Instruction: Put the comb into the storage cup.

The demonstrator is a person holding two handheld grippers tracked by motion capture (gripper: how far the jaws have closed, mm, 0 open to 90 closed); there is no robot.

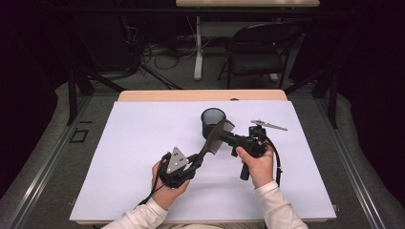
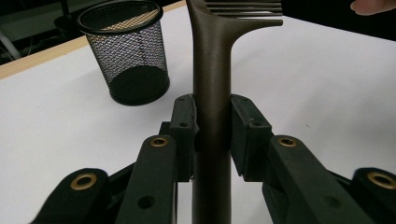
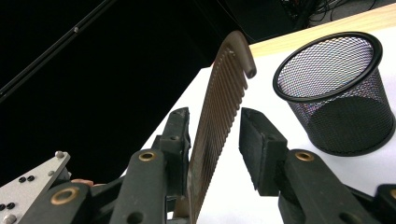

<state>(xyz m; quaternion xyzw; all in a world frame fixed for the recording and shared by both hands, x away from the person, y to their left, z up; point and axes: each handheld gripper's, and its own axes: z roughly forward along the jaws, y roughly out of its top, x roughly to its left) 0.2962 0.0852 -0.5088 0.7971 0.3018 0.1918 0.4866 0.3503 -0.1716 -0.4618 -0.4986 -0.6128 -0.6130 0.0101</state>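
Observation:
A dark brown comb [image 1: 212, 138] hangs above the white sheet, just in front of a black mesh cup [image 1: 212, 121]. My left gripper [image 1: 197, 160] is shut on the comb's handle [image 2: 212, 84], both pads pressing its sides [image 2: 212, 126]; the cup [image 2: 128, 51] stands upright beyond it. My right gripper [image 1: 224, 137] reaches in from the right and brackets the toothed end. In the right gripper view the comb's teeth [image 3: 224, 93] lie against one pad while the other pad stands off with a visible gap, so the right gripper [image 3: 217, 135] is open. The cup [image 3: 338, 88] sits close on the right.
A small metal clip-like piece [image 1: 269, 125] lies on the white sheet [image 1: 143, 143] to the right of the cup. The sheet covers a wooden table [image 1: 200, 95]. A black folding chair [image 1: 260, 47] and a table leg stand on the floor beyond.

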